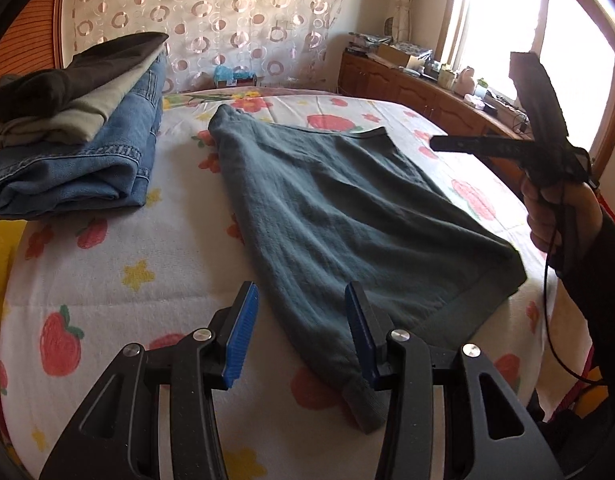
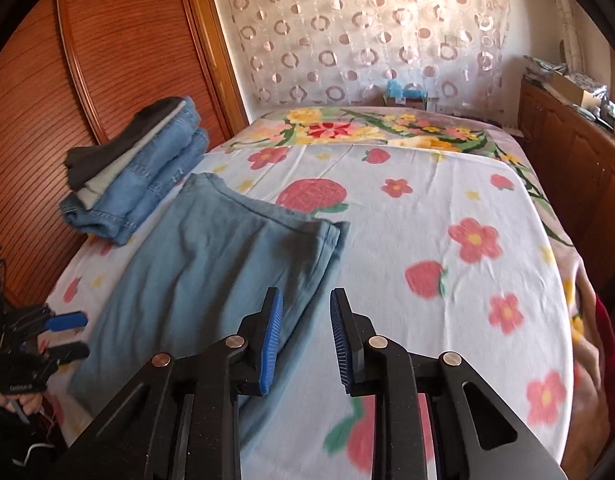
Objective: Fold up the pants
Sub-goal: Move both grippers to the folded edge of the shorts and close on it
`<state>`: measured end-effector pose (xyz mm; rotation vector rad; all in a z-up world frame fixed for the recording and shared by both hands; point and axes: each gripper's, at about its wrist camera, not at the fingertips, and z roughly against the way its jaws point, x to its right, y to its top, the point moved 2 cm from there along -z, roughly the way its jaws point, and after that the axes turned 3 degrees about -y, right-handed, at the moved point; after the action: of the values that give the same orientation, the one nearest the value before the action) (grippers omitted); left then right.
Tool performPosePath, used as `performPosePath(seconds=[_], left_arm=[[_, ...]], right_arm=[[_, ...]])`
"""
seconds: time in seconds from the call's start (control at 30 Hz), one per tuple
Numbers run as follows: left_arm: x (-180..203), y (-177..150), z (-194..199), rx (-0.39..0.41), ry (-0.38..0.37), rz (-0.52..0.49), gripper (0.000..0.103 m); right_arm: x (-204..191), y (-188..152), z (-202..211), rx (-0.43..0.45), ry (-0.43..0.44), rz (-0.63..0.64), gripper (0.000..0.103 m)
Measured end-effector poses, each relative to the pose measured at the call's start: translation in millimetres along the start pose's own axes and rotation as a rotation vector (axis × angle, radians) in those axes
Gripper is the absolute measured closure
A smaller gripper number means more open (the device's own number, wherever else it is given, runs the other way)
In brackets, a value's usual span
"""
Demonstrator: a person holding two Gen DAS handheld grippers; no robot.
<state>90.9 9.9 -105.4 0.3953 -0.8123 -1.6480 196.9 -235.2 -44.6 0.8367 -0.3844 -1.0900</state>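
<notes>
A pair of grey-blue pants [image 1: 347,216] lies flat on the flowered bedspread [image 1: 107,280], folded lengthwise, with a cuff near my left gripper. They also show in the right wrist view [image 2: 211,264]. My left gripper [image 1: 299,320] is open and empty, hovering just above the near end of the pants. My right gripper [image 2: 305,336] is open and empty above the right edge of the pants. In the left wrist view the right gripper [image 1: 439,143] is held up in a hand at the right. The left gripper [image 2: 73,334] shows at the far left of the right wrist view.
A stack of folded clothes [image 1: 79,136], jeans under dark and beige garments, sits at the bed's left side [image 2: 139,172]. A wooden wardrobe [image 2: 87,72] stands to the left. A cluttered wooden cabinet [image 1: 427,84] runs under the window. The bedspread [image 2: 447,240] extends to the right.
</notes>
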Motion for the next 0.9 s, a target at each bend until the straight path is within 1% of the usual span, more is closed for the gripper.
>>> performPosePath(seconds=[0.27, 0.43, 0.47, 0.5, 0.57, 0.6, 0.67, 0.8, 0.83, 0.9], left_arm=[[-6, -3, -13, -0.029, 0.012, 0.015, 0.057], [-5, -6, -12, -0.024, 0.012, 0.011, 0.057], [-5, -6, -12, -0.023, 0.012, 0.009, 0.057], [-4, -6, -11, -0.023, 0.013, 0.007, 0.057], [-5, -6, -12, -0.022, 0.013, 0.005, 0.057], [-5, -6, -12, -0.022, 0.012, 0.004, 0.057], [-4, -7, -11, -0.02, 0.012, -0.001, 0.057], [-3, -8, -10, -0.019, 0.018, -0.007, 0.057], [-3, -8, -10, -0.019, 0.018, -0.005, 0.057], [-4, -8, -10, -0.02, 0.015, -0.001, 0.057]], right_arm=[[-7, 30, -47, -0.057, -0.034, 0.03, 0.078], [0, 42, -70, -0.088, -0.063, 0.02, 0.082], [2, 43, -71, -0.09, -0.069, 0.018, 0.084], [3, 43, -73, -0.09, -0.073, 0.008, 0.087], [2, 44, -73, -0.078, -0.054, -0.004, 0.091], [0, 46, -76, -0.071, -0.052, 0.001, 0.096], [-1, 46, -74, -0.055, -0.064, 0.017, 0.099], [4, 52, -66, 0.011, -0.123, -0.008, 0.101], [7, 53, -65, 0.015, -0.137, -0.023, 0.101], [7, 53, -68, 0.011, -0.14, -0.024, 0.101]])
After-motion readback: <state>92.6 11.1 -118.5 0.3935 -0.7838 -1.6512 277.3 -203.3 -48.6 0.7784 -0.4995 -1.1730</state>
